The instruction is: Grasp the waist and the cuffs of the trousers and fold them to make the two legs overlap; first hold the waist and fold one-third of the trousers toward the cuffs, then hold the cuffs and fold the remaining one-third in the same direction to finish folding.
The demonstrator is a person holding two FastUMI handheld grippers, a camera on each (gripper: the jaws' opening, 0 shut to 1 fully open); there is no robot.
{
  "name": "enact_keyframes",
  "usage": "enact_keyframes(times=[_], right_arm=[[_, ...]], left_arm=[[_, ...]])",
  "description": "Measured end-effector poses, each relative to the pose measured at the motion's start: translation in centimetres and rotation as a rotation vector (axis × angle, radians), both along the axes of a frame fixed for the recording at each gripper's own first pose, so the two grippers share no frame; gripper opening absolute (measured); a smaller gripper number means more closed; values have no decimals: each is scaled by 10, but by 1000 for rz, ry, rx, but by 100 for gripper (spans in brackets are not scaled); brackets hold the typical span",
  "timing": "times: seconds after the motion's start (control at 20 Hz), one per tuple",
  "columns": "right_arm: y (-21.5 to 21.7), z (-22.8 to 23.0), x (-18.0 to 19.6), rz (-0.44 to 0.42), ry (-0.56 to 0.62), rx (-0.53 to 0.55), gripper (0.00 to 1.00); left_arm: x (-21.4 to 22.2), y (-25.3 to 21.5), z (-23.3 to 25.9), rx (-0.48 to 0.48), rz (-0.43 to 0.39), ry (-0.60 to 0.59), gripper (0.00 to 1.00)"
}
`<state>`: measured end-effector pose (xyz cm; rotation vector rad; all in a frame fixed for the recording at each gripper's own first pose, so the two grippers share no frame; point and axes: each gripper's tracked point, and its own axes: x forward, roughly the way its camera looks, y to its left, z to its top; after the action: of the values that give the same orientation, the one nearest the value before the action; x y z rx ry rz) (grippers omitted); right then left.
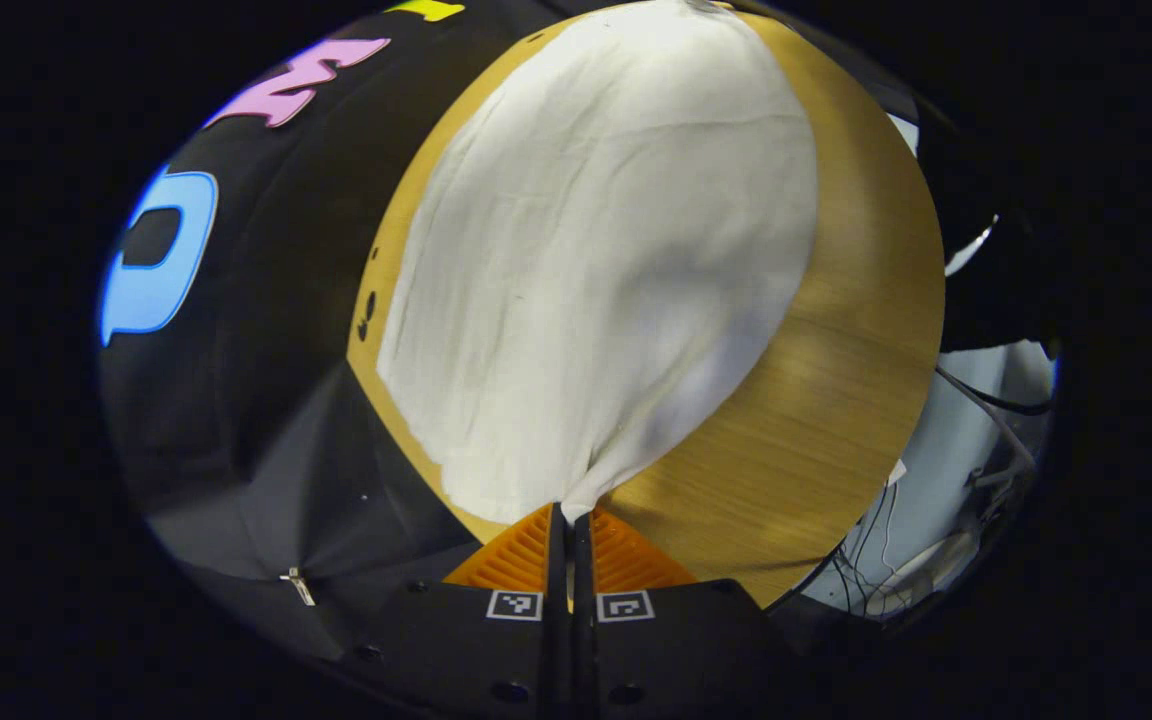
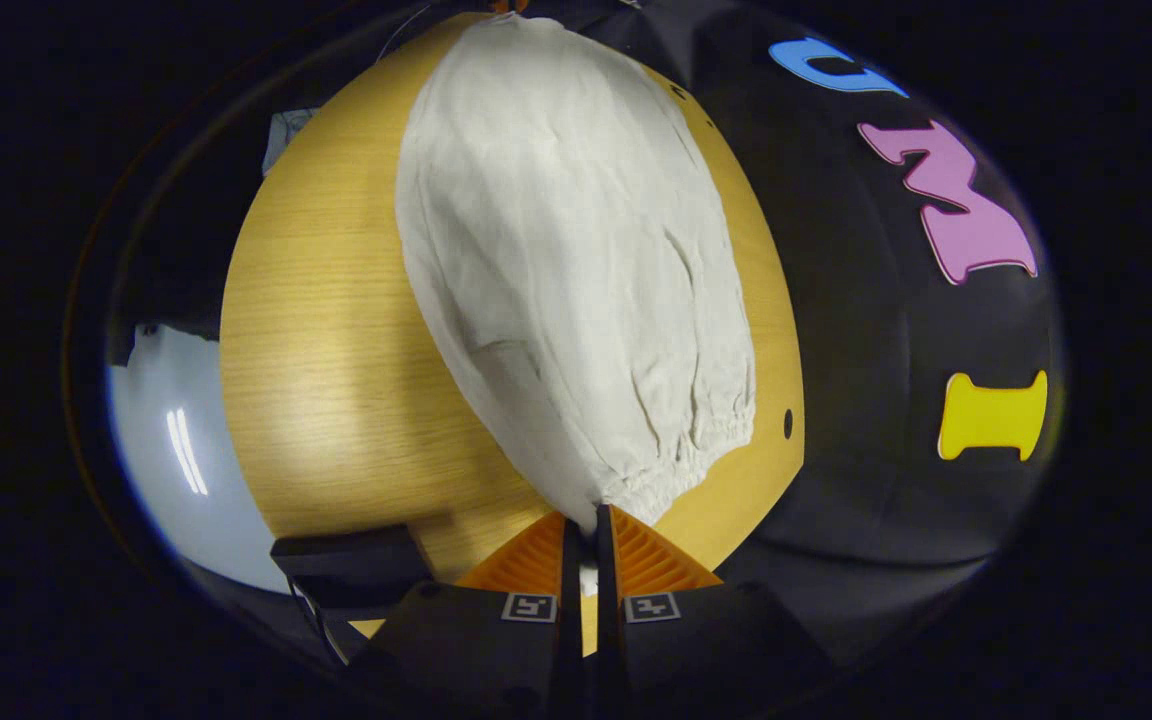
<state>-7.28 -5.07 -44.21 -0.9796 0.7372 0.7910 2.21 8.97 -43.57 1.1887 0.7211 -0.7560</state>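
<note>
Two tools: left tool (image 1: 570,520) and right tool (image 2: 586,525), each clamped on one end of the trousers (image 1: 596,260).
Risk of slipping: only a small pinch of thin cloth between the jaws on each side; a quick pull could draw it out and drop that end on the table (image 1: 836,400).
Risk of uneven fold: if one tool travels faster, the two legs probably end shifted, not overlapping.
Risk of wrinkles: slack already visible in the fabric; folding over it would likely trap creases.
Left tool: jaws nearly closed, thin gap only, a gathered corner of pale cloth pinched between both fingers.
Right tool: jaws nearly closed as well, holding the cloth just beside the gathered elastic edge (image 2: 681,460).
Which end is waist or cuff: cannot tell surely.
Trousers: spread on the wooden table, stretched between both tools, pulled up a little at each grasp point.
Stage, as judged: ends gripped, fold not yet made.
</note>
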Motion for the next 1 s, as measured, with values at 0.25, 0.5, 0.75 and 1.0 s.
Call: enact_keyframes(times=[0.25, 0.5, 0.75, 1.0], right_arm=[[-13, 39, 30, -137, -78, 43, 10], [-9, 73, 52, -285, -116, 90, 10], [-2, 68, 79, -341, -100, 70, 10], [-8, 38, 111, -485, -1, 64, 10]], left_arm=[[41, -2, 45, -96, 105, -91, 5], [101, 3, 61, -155, 256, -155, 5], [135, -25, 40, -164, 238, -146, 5], [174, -46, 10, -173, 273, -150, 5]])
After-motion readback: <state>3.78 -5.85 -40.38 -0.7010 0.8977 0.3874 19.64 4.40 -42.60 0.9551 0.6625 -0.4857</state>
